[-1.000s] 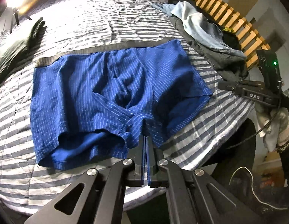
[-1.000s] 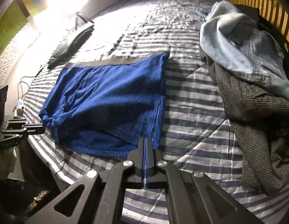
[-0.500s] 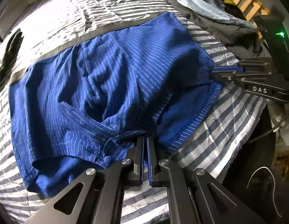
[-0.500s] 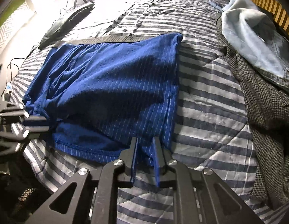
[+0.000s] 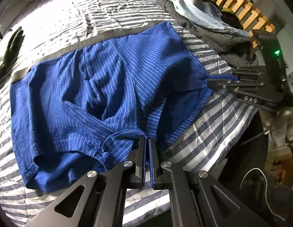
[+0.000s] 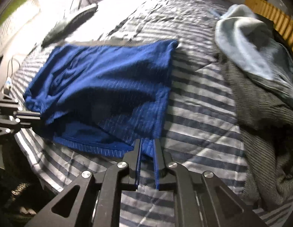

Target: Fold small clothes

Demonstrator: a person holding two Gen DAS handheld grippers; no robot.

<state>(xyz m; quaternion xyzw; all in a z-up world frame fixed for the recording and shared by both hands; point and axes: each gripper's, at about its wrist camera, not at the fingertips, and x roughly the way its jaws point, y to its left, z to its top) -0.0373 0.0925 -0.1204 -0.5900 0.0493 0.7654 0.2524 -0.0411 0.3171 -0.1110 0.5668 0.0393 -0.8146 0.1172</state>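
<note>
**Blue boxers on the bed, both grippers at the leg hems**

So the blue pinstriped boxer shorts [image 5: 101,94] are lying mostly flat on the striped quilt [image 5: 212,132], near the bed's front edge, with the grey waistband [image 5: 89,42] pointing toward the far end of the bed. The leg openings are facing the front edge, and the fabric is looking a bit rumpled around the crotch seam.

The left gripper [image 5: 147,147] is sitting right at the crotch and inner leg hem. Its jaws are standing only a thin slit apart, and the hem is bunching up right at their tips, but I honestly can't tell whether any cloth is actually pinched in there.

The right gripper [image 6: 147,147] is working at the right leg's lower corner. Its jaws are standing clearly apart, with the corner of blue cloth lying between them, not clamped. In the left wrist view you can also see it coming in from the side, tips touching the outer edge of that leg.

Other stuff on the bed: a pile along the right edge with a light blue denim jacket [image 6: 250,43] lying on top of a grey tweedy garment [image 6: 260,113], right beside the wooden slatted rail [image 5: 231,5]. A dark bag-like thing [image 6: 74,20] is sitting over toward the far left side, well apart from the shorts. The right wrist view is pretty motion-blurred.
</note>
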